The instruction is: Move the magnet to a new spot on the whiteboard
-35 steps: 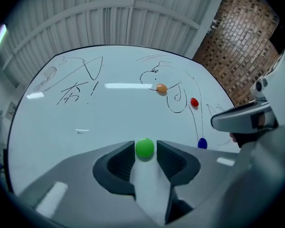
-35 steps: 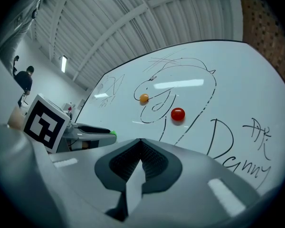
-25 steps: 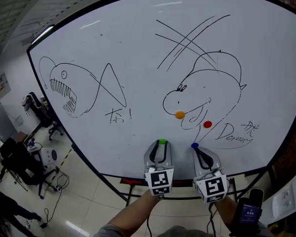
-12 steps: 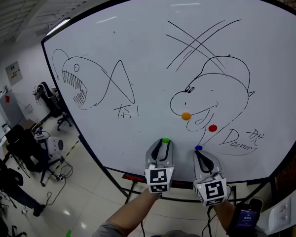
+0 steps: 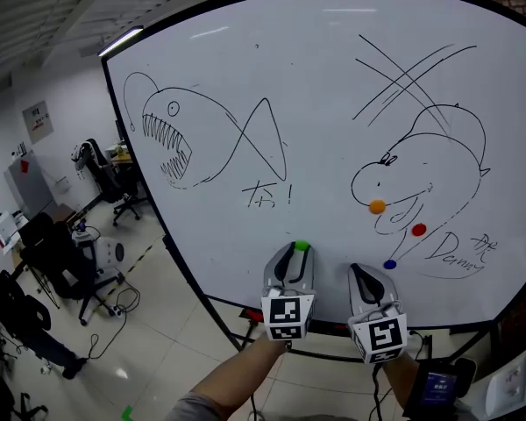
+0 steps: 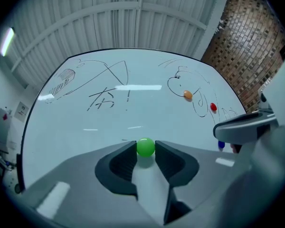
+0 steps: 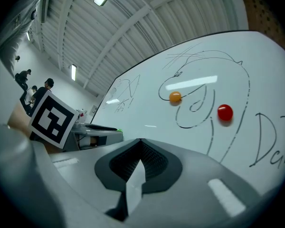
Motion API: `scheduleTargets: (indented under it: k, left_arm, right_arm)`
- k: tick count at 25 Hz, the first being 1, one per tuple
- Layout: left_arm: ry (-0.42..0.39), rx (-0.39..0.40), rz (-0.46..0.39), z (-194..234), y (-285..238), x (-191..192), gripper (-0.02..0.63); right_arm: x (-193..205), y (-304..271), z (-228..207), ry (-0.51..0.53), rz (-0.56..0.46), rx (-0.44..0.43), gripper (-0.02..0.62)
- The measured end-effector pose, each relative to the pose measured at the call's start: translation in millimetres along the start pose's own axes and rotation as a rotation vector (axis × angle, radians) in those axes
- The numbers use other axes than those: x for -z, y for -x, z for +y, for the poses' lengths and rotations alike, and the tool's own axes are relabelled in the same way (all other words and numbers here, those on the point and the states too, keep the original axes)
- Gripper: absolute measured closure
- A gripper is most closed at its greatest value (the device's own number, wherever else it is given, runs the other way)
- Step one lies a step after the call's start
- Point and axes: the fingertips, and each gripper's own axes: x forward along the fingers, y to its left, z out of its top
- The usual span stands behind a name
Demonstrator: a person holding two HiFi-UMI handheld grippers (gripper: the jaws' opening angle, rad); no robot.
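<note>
As left tool (image 5: 296, 253) pinches green magnet (image 6: 145, 147), right tool (image 7: 140, 140), pressed together, neighbours blue magnet (image 5: 389, 264).

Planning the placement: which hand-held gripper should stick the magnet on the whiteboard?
Left: the left hand-held gripper grips the green magnet, facing the whiteboard; the right hand-held gripper is shut, empty.

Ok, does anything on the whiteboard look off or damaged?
Nothing stands out. The whiteboard looks intact; orange magnet, red magnet and blue magnet sit on it; the left gripper holds the green magnet.
</note>
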Motion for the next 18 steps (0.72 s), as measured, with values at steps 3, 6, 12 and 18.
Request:
scheduleTargets:
  k: [3, 6, 12, 18]
  left_arm:
    - [0.006, 0.001, 0.000, 32.9, 6.6, 0.9, 0.485]
    - [0.004, -0.005, -0.011, 67.7, 10.4, -1.7, 0.485]
    - [0.000, -0.026, -0.016, 134.3, 19.3, -1.4, 0.485]
    - [-0.004, -0.057, -0.016, 195.1, 30.1, -3.3, 0.485]
  right_arm:
    - [-5.7, -20.2, 31.2, 0.004, -0.004, -0.007, 0.595]
    - [-12.5, -42.0, 58.2, 0.014, -0.013, -0.016, 0.595]
    - [-19.7, -81.2, 99.4, 0.020, -0.026, -0.021, 0.595]
    - [-32.4, -112.7, 140.0, 0.022, -0.041, -0.038, 0.595]
